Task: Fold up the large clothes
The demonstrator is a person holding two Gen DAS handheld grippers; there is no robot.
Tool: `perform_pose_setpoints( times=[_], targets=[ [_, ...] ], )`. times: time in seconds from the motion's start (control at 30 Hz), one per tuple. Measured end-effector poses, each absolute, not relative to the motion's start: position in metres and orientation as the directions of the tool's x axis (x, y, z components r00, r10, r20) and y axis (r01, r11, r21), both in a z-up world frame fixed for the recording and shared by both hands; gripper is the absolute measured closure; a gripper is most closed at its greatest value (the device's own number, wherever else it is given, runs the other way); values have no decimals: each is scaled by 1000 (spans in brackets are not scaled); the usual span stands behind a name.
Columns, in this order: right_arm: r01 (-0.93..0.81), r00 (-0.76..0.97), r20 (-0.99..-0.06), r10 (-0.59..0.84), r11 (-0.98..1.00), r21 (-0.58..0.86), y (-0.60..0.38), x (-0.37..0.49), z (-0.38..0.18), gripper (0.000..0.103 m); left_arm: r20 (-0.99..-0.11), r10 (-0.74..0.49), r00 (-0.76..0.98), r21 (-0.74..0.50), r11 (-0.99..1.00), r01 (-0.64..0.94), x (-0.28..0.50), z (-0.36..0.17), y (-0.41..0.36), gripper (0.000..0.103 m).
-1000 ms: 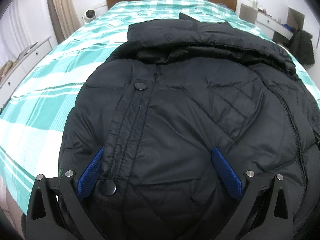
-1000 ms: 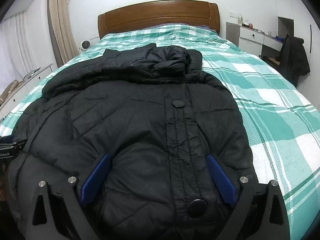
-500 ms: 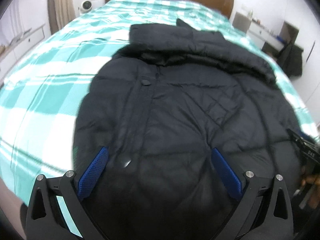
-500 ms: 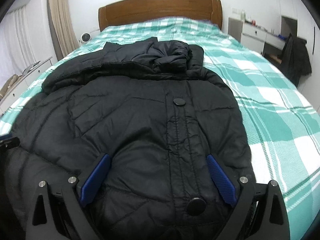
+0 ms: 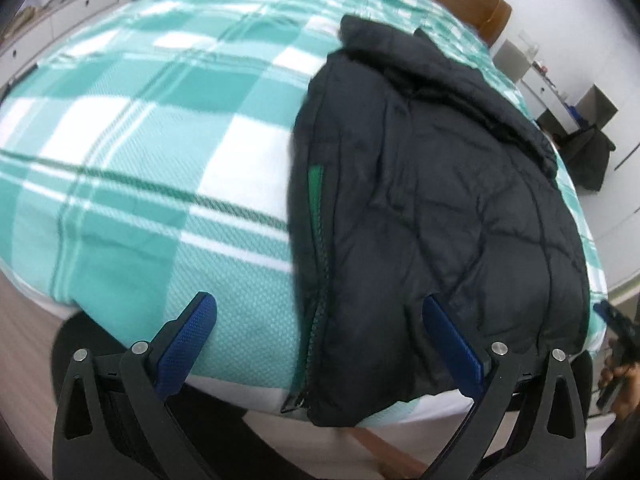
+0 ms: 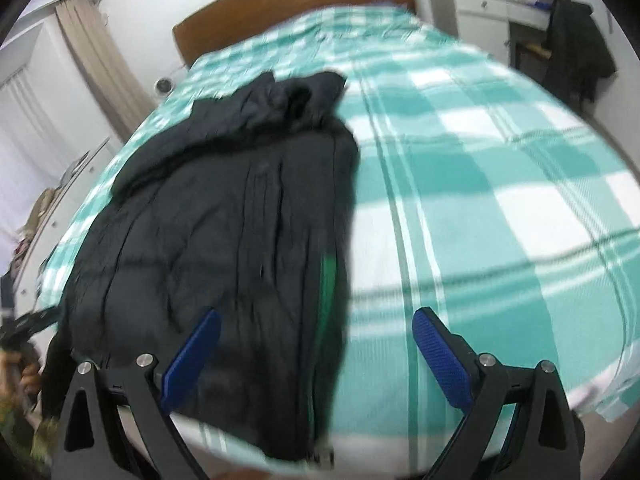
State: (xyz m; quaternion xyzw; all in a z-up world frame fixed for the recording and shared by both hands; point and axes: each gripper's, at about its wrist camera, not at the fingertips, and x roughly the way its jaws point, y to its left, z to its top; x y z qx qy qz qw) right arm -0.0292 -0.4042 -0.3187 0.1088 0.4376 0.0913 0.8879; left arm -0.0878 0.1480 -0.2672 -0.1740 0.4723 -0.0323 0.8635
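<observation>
A black padded jacket (image 5: 432, 200) lies flat on the green-and-white checked bed (image 5: 132, 152), hood end toward the headboard, hem at the near edge. Its zipper with a green lining strip (image 5: 316, 196) runs along its left side in the left wrist view. My left gripper (image 5: 320, 320) is open above the bed's near edge, over the jacket's zipper side, holding nothing. In the right wrist view the jacket (image 6: 224, 216) fills the left half of the bed (image 6: 500, 208). My right gripper (image 6: 316, 328) is open above the jacket's right hem, nothing between its fingers.
A wooden headboard (image 6: 288, 12) stands at the far end. A white dresser and a dark garment on a chair (image 6: 576, 44) are at the right, curtains (image 6: 100, 56) and low white cabinets at the left. A hand (image 5: 624, 380) with the other gripper shows at the frame edge.
Both grippers have pulled back and up from the jacket and swung outward, left one to the left, right one to the right. The jacket now lies narrower, with its green zipper edge showing.
</observation>
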Motion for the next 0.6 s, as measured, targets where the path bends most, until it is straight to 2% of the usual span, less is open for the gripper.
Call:
perform_pose_setpoints(
  times=[0.13, 0.33, 0.6],
  targets=[
    [-89, 576, -768, 280, 956, 281, -399, -41, -330, 5, -796, -259, 547, -362, 928, -87, -80, -276, 135, 1],
    [-89, 572, -768, 288, 953, 291, -394, -46, -340, 5, -800, -254, 544, -323, 946, -33, -77, -279, 116, 1],
    [-87, 566, -771, 290, 952, 295, -394, -40, -341, 5, -788, -288, 544, -353, 935, -16, -78, -281, 117, 1]
  ],
)
